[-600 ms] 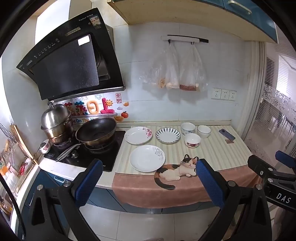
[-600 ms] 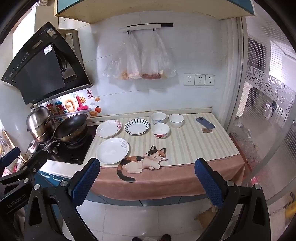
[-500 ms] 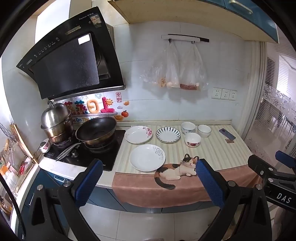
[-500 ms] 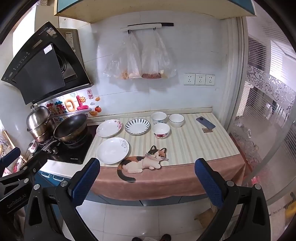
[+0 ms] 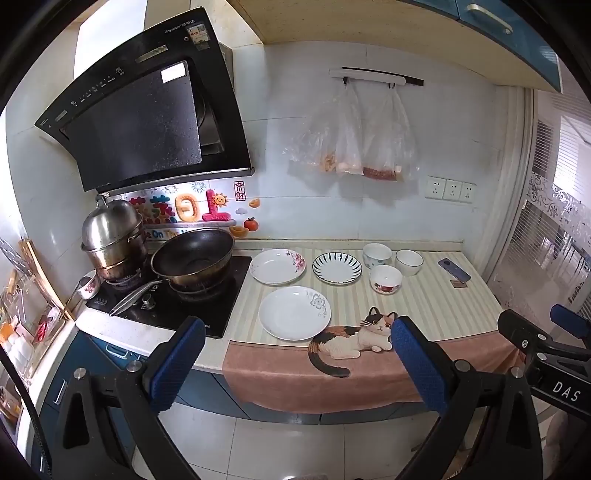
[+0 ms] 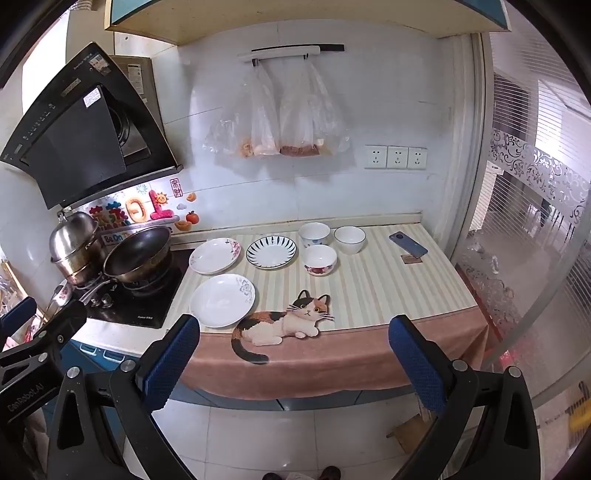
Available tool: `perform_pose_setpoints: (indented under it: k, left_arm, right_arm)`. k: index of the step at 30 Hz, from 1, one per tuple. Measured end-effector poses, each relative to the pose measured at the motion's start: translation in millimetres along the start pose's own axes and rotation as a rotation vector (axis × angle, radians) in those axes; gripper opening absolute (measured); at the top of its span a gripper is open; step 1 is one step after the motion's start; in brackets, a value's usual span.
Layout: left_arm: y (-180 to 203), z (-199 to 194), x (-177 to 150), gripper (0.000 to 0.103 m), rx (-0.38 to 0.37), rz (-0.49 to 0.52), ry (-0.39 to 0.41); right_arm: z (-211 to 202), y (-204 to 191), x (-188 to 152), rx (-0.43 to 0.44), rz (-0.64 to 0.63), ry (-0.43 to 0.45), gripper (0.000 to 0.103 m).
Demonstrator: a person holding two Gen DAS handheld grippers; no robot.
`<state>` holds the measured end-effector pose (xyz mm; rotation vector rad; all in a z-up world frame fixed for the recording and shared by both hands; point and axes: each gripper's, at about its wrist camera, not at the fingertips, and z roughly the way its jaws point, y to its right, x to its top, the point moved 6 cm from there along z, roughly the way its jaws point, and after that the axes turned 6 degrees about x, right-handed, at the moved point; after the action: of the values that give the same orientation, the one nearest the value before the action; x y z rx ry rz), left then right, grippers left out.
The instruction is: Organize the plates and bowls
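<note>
Blue-padded left gripper [image 5: 295,354] and right gripper [image 6: 293,350]: you've got both spread wide, empty, well short of the counter [image 5: 436,306]. Three plates [image 5: 294,312] and three bowls [image 5: 386,278] sit apart there; the dark phone [image 5: 454,270] beyond them is too small for detail.

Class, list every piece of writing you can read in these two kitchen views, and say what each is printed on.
"DAS": right gripper body, seen from the left wrist.
"GenRobot.AI": left gripper body, faint.
"Be On": wall sticker behind the wok.
Range hood brand, its stickers and the red wall tag: too small to read.
</note>
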<state>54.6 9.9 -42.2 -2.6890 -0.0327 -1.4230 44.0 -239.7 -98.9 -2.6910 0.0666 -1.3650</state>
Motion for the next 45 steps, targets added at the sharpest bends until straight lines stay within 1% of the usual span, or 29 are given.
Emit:
perform_pose_setpoints:
  k: [10,29,45]
  left_arm:
    - [-0.9,-0.2,2.6,0.103,-0.002,0.002,-0.002]
    - [-3.1,-1.6,1.3,0.103,-0.006,-0.004,-0.009]
    - [-5.2,3.9,6.8,0.103,-0.007,-0.009,-0.012]
  right_arm:
    - [-0.6,3.0,4.3,0.003,0.006,-0.002,0.103]
    - [-0.5,0.9,1.9,0.004,0.002,-0.012,0.103]
    - [6.6,-4.0,5.3,0.0,0.0,-0.013,0.103]
